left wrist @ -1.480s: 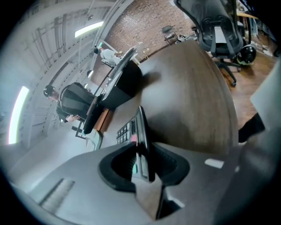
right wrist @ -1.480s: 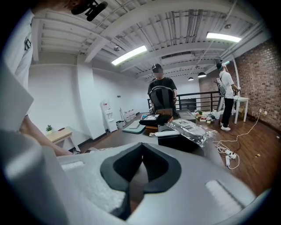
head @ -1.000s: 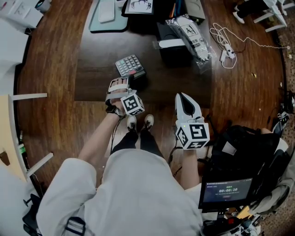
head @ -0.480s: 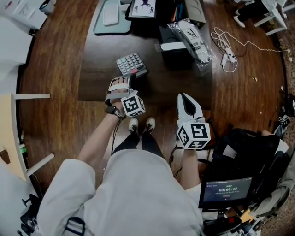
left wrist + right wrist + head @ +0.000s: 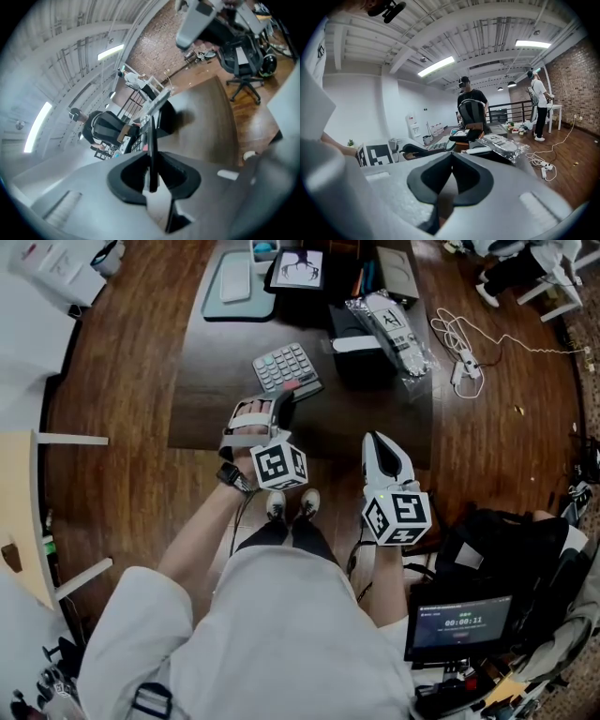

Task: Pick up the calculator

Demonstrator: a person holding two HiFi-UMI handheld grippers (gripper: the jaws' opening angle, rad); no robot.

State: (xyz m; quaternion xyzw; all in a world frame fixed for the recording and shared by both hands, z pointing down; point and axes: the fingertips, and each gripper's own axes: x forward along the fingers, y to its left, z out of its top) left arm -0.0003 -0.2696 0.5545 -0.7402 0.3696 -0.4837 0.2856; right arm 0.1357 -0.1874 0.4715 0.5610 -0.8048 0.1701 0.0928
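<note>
The grey calculator (image 5: pixel 286 367), with a red strip at its near end, hangs tilted above the dark table (image 5: pixel 375 418). My left gripper (image 5: pixel 281 403) is shut on its near end. In the left gripper view the calculator (image 5: pixel 152 136) shows edge-on, pinched between the black pads (image 5: pixel 174 174). My right gripper (image 5: pixel 378 439) hovers at the table's front edge, shut with nothing in it; its pads (image 5: pixel 468 174) meet at the tips. From the right gripper view, the calculator (image 5: pixel 431 146) is visible at the left in the other gripper.
A black box with a plastic-wrapped pack (image 5: pixel 389 320) stands behind the calculator. A teal tray (image 5: pixel 239 287) and a framed picture (image 5: pixel 298 268) lie at the table's back. White cable (image 5: pixel 469 343) trails on the floor at right. A black office chair (image 5: pixel 506 540) is near my right side.
My left gripper has risen with the calculator, lifting it off the table and carrying it a little right in the head view. The right gripper has stayed put.
</note>
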